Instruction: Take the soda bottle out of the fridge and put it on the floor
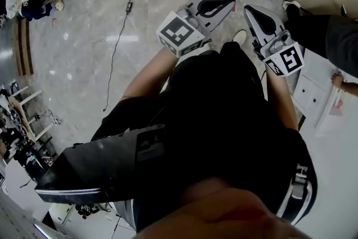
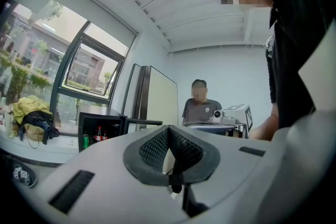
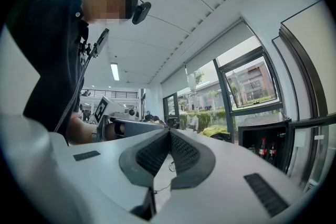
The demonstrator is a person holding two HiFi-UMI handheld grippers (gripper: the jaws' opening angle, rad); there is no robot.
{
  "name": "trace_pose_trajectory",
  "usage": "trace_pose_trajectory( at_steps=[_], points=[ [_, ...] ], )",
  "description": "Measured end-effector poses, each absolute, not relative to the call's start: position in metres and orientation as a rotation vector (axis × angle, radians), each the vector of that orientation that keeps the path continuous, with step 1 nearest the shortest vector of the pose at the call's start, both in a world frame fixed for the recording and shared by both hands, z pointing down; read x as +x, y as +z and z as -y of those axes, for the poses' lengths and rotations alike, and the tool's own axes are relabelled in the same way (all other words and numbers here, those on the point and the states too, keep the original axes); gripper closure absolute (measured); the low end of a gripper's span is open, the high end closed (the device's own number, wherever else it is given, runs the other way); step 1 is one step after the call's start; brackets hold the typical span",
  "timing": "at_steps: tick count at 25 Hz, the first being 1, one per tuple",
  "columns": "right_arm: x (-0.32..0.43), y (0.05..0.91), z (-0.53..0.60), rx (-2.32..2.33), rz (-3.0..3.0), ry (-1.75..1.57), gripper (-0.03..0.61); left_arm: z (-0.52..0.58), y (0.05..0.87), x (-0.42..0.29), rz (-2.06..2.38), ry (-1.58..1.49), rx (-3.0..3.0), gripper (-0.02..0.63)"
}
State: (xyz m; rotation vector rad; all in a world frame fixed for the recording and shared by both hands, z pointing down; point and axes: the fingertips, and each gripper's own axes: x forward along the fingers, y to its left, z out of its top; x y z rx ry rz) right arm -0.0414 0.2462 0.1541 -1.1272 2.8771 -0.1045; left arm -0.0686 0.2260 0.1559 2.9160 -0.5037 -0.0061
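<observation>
A small black fridge (image 2: 101, 131) stands open by the window, far ahead of both grippers. Inside it are red-labelled soda bottles (image 2: 98, 134) and a green can (image 2: 85, 140). The right gripper view shows the same fridge (image 3: 265, 145) with two bottles (image 3: 263, 148) at its right edge. My left gripper (image 2: 169, 144) is shut with its dark pads pressed together and nothing between them. My right gripper (image 3: 169, 152) is shut and empty too. In the head view, the left gripper (image 1: 215, 5) and right gripper (image 1: 258, 15) are held side by side in front of my body, above the marble floor (image 1: 140, 3).
A tall pale cabinet (image 2: 151, 99) stands right of the fridge, and a person (image 2: 199, 105) is beyond it. A cable (image 1: 119, 25) trails across the floor. A white cabinet (image 1: 310, 92) and another person (image 1: 327, 36) are at my right. Bags (image 2: 32, 118) lie on the window sill.
</observation>
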Motion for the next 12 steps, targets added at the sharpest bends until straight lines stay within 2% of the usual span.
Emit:
trace_pose_trajectory(
  at_steps=[12],
  points=[
    [0.022, 0.153, -0.184, -1.063, -2.892, -0.051, 0.566, -0.173, 0.154, -0.003, 0.565, 0.024, 2.952, 0.617]
  ],
)
